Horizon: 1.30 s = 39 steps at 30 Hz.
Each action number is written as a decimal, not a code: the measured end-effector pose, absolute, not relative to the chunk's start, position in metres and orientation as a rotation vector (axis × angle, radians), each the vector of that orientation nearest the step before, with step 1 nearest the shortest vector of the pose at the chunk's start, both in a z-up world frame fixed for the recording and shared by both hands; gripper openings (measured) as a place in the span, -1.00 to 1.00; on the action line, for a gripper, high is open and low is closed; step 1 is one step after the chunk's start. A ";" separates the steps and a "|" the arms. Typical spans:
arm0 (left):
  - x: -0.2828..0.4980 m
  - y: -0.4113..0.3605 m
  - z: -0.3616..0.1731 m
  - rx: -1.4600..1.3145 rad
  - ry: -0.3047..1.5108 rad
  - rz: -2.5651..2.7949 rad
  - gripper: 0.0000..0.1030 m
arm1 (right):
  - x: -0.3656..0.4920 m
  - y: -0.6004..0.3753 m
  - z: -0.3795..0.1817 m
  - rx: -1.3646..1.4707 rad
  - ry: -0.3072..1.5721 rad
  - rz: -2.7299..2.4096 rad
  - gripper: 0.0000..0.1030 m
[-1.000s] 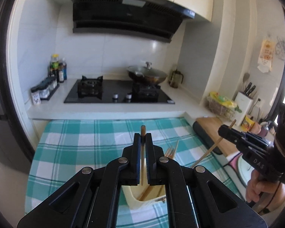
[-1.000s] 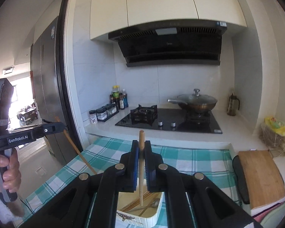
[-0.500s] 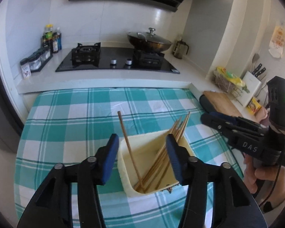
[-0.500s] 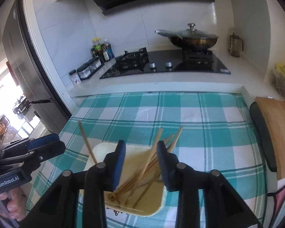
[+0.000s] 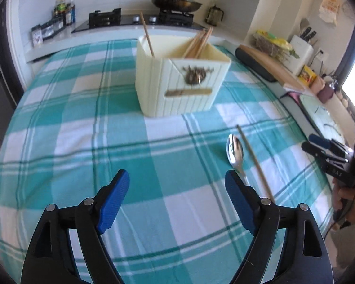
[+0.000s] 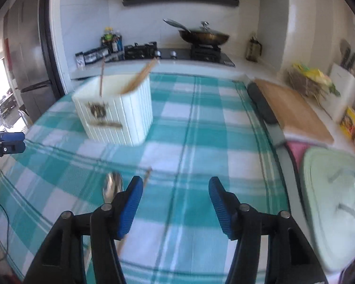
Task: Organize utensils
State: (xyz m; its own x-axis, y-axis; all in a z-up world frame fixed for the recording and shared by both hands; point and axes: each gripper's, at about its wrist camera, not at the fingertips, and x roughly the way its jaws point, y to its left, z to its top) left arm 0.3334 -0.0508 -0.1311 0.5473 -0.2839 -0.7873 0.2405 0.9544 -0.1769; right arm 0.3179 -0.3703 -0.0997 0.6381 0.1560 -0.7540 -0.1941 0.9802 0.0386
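Over on the left, the left gripper (image 5: 177,190) hangs low above the checked tablecloth (image 5: 59,123), jaws opening wide with nothing but cloth between them. Move along and there's the cream utensil box (image 5: 177,82), standing upright in the middle of the surface, a bundle of chopsticks (image 5: 197,42) leaning in its far corner and one lone stick (image 5: 146,34) propped at the other side. Now, right of the box and nearer the camera: a metal spoon (image 5: 234,151) and a single loose chopstick (image 5: 254,163) lie side by side on the cloth, close but apparently not touching. Furthest right, the right gripper (image 6: 175,195) hovers just beside that pair, jaws opening and empty, the spoon (image 6: 112,185) and stick (image 6: 146,177) sitting off its left finger in its own view.

Those two look like the next pickup. Best bet: centre the jaws across one item only, come down square to the cloth, pinch mid-shaft, and avoid snagging fabric or nudging the neighbour.
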 end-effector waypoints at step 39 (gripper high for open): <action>0.323 -0.033 -0.203 0.025 0.940 0.024 -0.91 | 0.236 -0.341 -0.145 0.051 0.891 0.231 0.15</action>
